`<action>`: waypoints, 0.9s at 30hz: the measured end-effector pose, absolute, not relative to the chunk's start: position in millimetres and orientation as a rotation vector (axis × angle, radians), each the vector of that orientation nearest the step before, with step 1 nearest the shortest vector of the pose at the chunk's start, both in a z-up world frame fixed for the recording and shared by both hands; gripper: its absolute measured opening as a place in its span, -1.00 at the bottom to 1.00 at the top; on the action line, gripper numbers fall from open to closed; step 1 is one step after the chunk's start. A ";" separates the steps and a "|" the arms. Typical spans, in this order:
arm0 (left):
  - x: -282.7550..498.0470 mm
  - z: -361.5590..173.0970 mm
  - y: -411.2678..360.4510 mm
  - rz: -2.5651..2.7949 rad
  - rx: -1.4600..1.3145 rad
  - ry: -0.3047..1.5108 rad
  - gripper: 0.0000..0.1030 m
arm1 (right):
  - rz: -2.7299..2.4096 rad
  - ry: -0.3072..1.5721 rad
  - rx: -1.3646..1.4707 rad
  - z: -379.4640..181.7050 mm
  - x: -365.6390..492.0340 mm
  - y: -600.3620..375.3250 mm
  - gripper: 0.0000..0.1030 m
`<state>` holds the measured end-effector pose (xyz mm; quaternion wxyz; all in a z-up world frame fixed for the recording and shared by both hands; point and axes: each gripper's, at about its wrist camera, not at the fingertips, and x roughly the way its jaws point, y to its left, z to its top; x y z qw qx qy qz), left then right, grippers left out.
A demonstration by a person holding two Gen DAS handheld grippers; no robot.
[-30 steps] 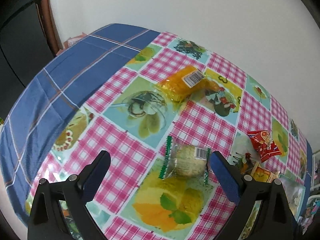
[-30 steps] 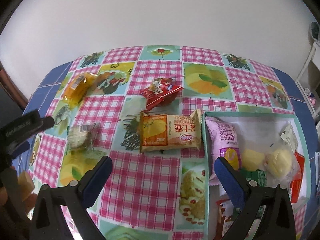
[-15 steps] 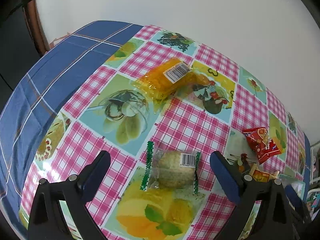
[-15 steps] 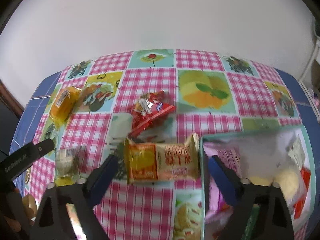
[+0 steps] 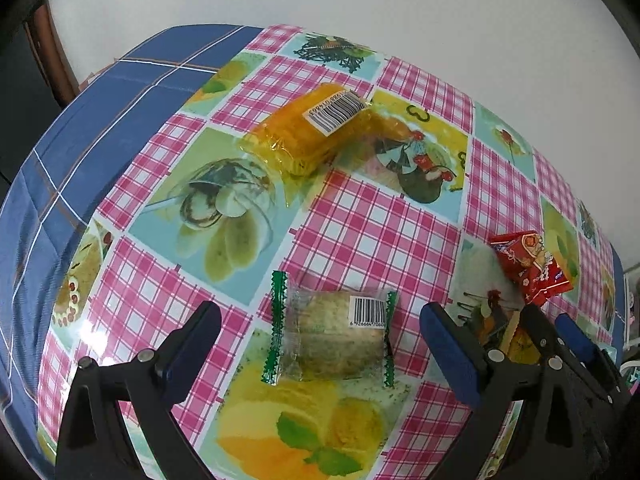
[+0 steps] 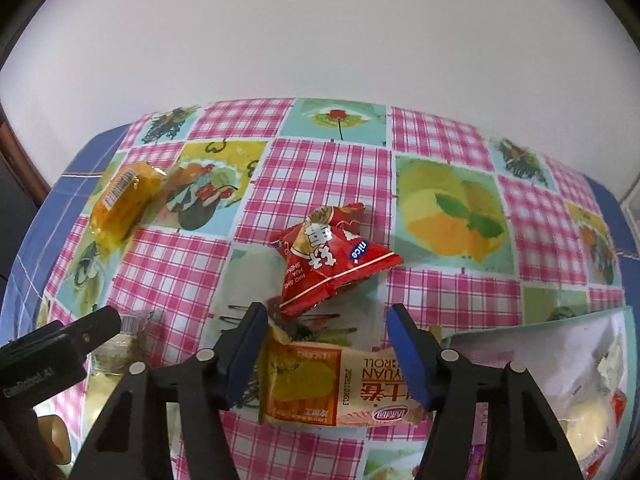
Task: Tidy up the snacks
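Between the closing right gripper (image 6: 326,354) fingers, egg-roll packet (image 6: 340,390), lengthwise across.

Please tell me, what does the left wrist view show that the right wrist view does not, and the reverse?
Only the left wrist view shows the clear cake packet in full, lying between the open fingers of the left tool.

Only the right wrist view shows the egg roll pack clearly, with the right tool closing around it, and the tray with snacks inside.

Both views show the orange packet, the red pouch and the checked tablecloth.
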<state>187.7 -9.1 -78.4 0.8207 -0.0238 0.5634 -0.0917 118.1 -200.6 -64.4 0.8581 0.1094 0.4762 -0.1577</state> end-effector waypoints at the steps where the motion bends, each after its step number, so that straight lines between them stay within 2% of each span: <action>1: 187.9 -79.0 -9.5 -0.197 -0.050 1.201 0.93 | -0.334 1.006 0.246 -65.6 117.4 -202.8 0.26; 7: 189.1 -84.5 -7.2 -0.202 -0.065 1.226 0.93 | -0.327 1.058 0.398 -71.9 108.9 -216.8 0.27; 14: 190.1 -88.1 -6.6 -0.208 -0.073 1.246 0.93 | -0.296 1.125 0.397 -73.6 105.5 -212.0 0.29; 18: 190.0 -87.4 -3.6 -0.204 -0.080 1.248 0.93 | -0.245 1.168 0.380 -78.3 103.9 -207.4 0.54; 27: 188.3 -86.5 -4.9 -0.208 -0.064 1.262 0.93 | -0.188 1.278 0.193 -89.4 100.3 -185.4 0.59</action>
